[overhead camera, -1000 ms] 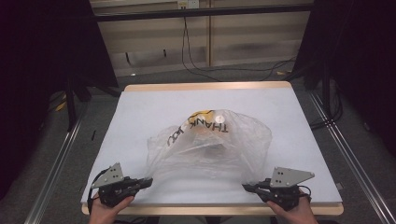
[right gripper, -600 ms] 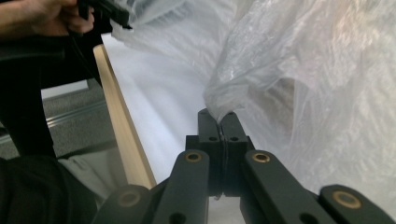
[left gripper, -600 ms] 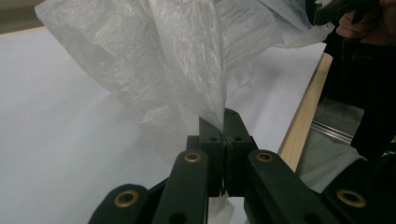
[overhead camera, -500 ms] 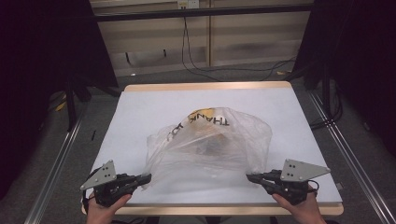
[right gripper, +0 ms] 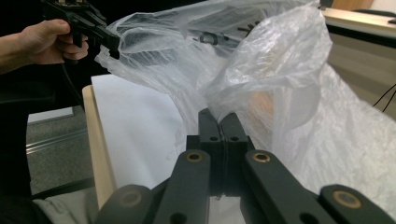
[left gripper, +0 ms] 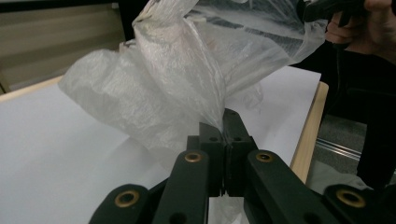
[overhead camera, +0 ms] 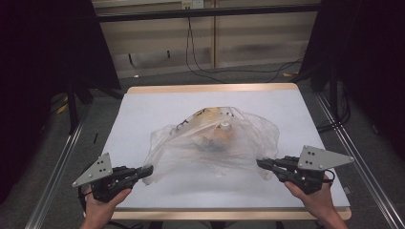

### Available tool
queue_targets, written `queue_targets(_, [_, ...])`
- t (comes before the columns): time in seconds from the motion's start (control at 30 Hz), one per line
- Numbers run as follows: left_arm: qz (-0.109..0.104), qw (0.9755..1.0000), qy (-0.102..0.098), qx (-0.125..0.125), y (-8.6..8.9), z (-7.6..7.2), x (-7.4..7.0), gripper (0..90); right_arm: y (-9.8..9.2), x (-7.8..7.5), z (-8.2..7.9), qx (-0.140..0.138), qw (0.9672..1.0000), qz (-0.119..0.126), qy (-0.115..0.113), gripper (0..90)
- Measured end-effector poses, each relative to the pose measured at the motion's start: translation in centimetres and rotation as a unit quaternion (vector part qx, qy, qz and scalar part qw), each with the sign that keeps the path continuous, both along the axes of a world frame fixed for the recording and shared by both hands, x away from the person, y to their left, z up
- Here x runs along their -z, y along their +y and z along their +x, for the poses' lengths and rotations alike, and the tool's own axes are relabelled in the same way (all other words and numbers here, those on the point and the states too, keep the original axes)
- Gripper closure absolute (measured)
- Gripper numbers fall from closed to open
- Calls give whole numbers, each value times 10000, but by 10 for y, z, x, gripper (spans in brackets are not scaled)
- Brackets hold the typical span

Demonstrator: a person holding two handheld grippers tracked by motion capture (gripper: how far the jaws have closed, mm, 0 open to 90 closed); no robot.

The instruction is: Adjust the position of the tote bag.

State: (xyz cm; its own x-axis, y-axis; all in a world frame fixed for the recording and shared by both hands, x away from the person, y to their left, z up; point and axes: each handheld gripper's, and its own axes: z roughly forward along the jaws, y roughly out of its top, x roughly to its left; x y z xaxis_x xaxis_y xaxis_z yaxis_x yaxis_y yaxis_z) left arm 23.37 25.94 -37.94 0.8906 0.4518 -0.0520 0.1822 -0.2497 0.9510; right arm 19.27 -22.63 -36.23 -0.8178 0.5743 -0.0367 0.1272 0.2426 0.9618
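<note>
Plastic bag (overhead camera: 215,143) stretched between tools, both clamped

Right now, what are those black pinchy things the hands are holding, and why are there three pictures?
Those are grippers: hand-held tools with two black jaws that pinch shut like tongs. A person holds one in each hand. One picture comes from a camera up high, looking down at the white table. There you see the left gripper and the right gripper. The other two pictures come from little cameras riding on each gripper, looking along its jaws. On the table lies a thin see-through plastic bag with something inside that is too blurry to name. Each gripper is pinched shut on an edge of the bag, one on each side.
</note>
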Motion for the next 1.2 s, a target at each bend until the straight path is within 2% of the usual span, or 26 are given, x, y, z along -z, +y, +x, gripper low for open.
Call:
queue_targets(0.03, [-39,10000,-18,34,-1,1,-3,891,0,-2,1,-2,10000,12,-33,900])
queue_targets(0.1, [42,9999,-136,31,-3,2,-9,891,-1,-8,2,15,9999,38,-103,900])
queue_targets(0.2, [-56,9997,-221,106,-5,5,-18,891,-2,-16,4,40,9998,83,-202,900])
queue_targets(0.3, [-77,9996,-285,5,-4,9,-28,891,-3,-27,7,59,9994,122,-325,900])
queue_targets(0.4, [-219,9990,-376,-79,-1,13,-37,892,-5,-38,10,101,9987,211,-446,900])
queue_targets(0.43, [-351,9986,-403,-64,-1,15,-41,893,-5,-41,12,101,9985,241,-484,900])
queue_targets(0.57, [-440,9977,-502,-87,-1,19,-49,894,-7,-54,18,123,9977,321,-581,900])
queue_targets(0.6, [-466,9971,-588,-89,0,21,-55,894,-7,-56,20,111,9975,358,-600,900])
queue_targets(0.7, [-495,9967,-626,-121,-1,23,-60,895,-8,-64,25,98,9968,425,-671,900])
queue_targets(0.9, [-640,9957,-648,-162,-5,37,-72,895,-9,-76,35,181,9953,578,-756,900])
queue_targets(0.97, [-614,9956,-683,-181,-5,39,-73,895,-9,-81,38,218,9948,580,-812,900])
queue_targets(1.2, [-661,9945,-776,-250,-4,49,-93,896,-14,-100,46,348,9923,720,-946,900])
